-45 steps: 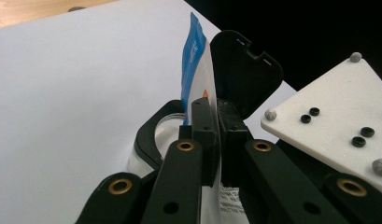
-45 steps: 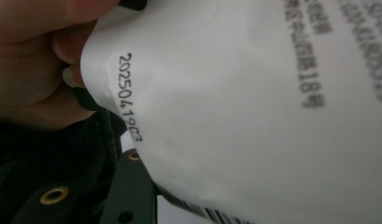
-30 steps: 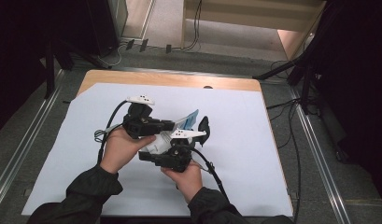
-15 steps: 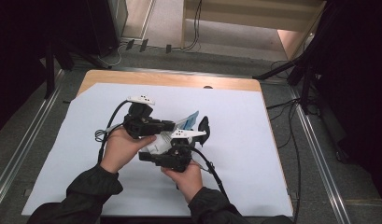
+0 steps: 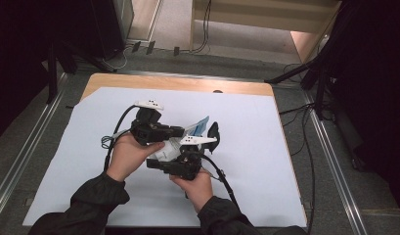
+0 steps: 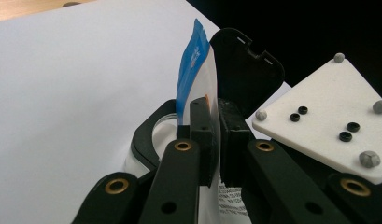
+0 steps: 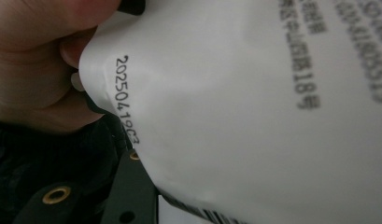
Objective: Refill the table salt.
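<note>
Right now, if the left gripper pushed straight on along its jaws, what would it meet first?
The left gripper is already shut on the white pouch. Just past it stands a black flap of the right gripper, probably met first; depth is unclear.

A large white paper sheet (image 5: 266,161) covers most of a light wooden tabletop (image 5: 178,83), whose bare strip shows along the sheet's far edge. A small dark round mark (image 5: 217,91) sits on that strip, just beyond the sheet. Grey metal rails (image 5: 329,161) run along both sides of the tabletop. Beyond its far edge lies grey floor, where black cables (image 5: 205,29) trail toward a pale wooden shelf unit (image 5: 266,19).
</note>
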Demonstrator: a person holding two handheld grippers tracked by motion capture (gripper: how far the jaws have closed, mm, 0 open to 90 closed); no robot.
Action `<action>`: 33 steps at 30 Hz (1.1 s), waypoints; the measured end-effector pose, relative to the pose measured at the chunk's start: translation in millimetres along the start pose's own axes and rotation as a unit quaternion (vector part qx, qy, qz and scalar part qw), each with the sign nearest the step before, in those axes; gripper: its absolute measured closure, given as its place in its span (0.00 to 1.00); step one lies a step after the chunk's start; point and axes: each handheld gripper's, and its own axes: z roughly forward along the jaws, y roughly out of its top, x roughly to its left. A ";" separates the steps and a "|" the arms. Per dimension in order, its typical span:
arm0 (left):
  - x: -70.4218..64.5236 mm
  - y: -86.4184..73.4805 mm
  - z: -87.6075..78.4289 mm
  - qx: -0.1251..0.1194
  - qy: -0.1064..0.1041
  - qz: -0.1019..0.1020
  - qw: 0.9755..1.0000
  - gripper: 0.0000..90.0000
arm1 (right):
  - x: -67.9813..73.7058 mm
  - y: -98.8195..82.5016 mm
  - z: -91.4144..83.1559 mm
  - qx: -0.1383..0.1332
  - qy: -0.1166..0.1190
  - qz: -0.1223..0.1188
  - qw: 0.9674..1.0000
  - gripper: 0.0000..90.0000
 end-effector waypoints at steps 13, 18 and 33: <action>-2.7 1.7 1.5 -0.003 -0.001 0.005 1.000 0.97 | 0.0 -0.3 -0.3 -0.007 0.002 0.001 1.000 0.71; -5.1 2.7 0.5 -0.003 0.001 0.007 1.000 0.97 | 0.5 0.1 -1.0 -0.012 0.006 -0.001 1.000 0.71; -4.4 3.5 -0.8 -0.001 0.003 0.007 1.000 0.97 | 3.0 1.8 0.3 -0.006 0.003 -0.010 1.000 0.68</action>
